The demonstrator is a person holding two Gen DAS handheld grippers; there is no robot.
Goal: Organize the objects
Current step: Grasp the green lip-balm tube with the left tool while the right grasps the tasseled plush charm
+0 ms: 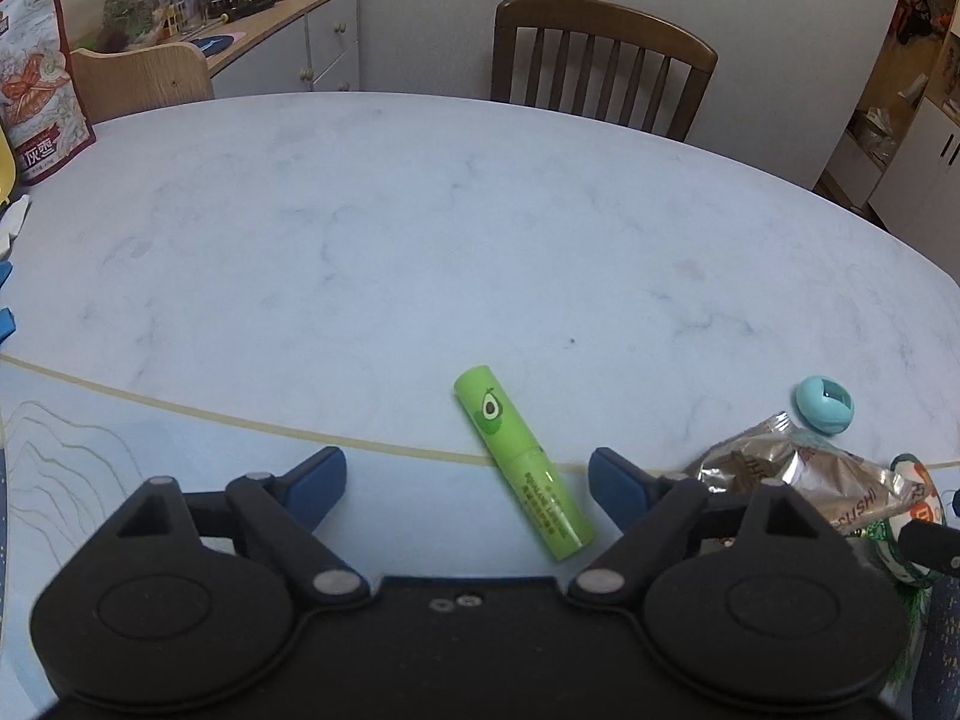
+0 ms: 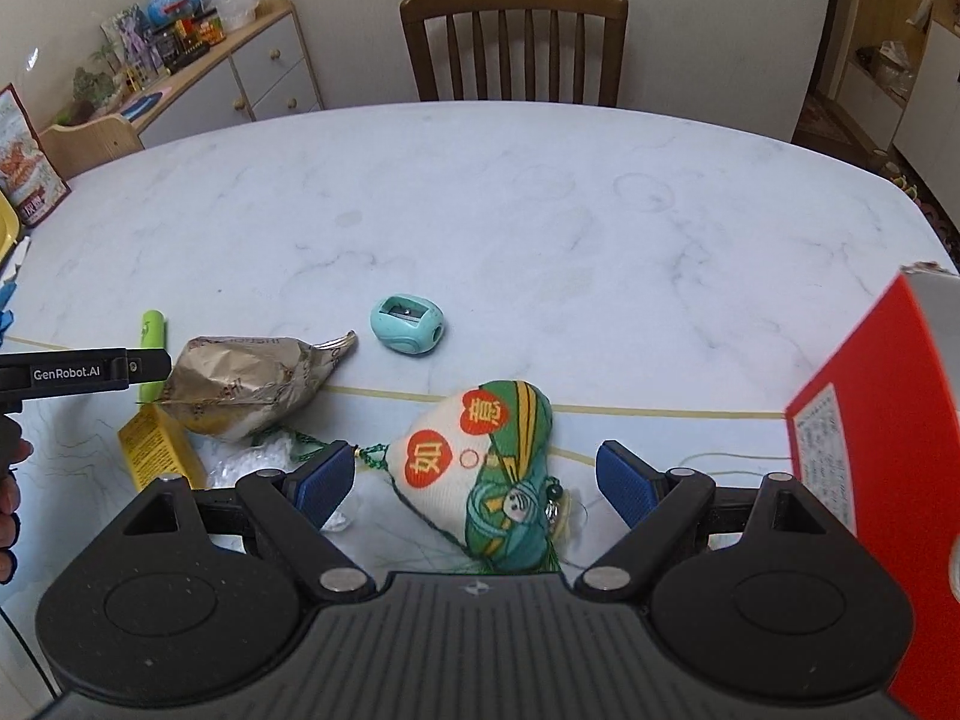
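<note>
Lip balm tube (image 1: 523,462) lies between the spread, empty fingers of the left gripper (image 1: 467,474). Right gripper (image 2: 474,476), also spread and empty, straddles an embroidered sachet (image 2: 486,474) near a teal pencil sharpener (image 2: 408,324).

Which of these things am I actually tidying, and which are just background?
To organize: green lip balm tube, teal pencil sharpener, crumpled foil wrapper, embroidered sachet, yellow box.

Background: wooden chair, sideboard clutter, snack bag.
</note>
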